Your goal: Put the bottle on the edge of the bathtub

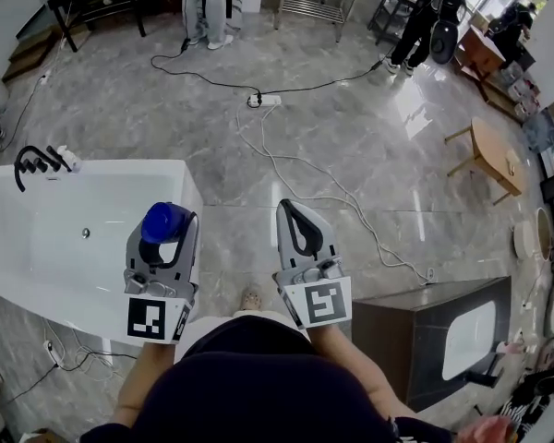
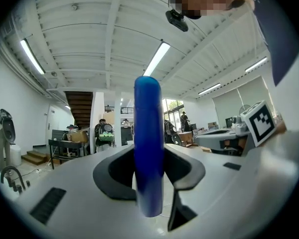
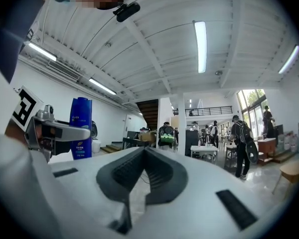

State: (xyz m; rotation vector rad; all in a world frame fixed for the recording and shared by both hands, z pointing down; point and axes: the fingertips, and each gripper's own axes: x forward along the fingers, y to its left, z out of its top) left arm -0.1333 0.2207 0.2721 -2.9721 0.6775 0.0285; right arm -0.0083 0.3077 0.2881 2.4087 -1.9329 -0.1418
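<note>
A blue bottle (image 1: 165,221) stands upright between the jaws of my left gripper (image 1: 169,227), which is shut on it. In the head view it hangs over the near right corner of the white bathtub (image 1: 129,167), above the rim. In the left gripper view the bottle (image 2: 148,148) fills the gap between the grey fingers (image 2: 187,171). My right gripper (image 1: 294,212) is held beside it over the floor, to the right of the tub; its jaws are shut with nothing in them (image 3: 144,151). In the right gripper view the bottle (image 3: 81,128) shows at the left.
A black faucet (image 1: 37,162) sits on the tub's far left rim. Cables and a power strip (image 1: 264,101) lie on the marble floor ahead. At the right stand a dark cabinet with a white basin (image 1: 448,335) and a wooden stool (image 1: 491,160). People (image 1: 208,7) stand far off.
</note>
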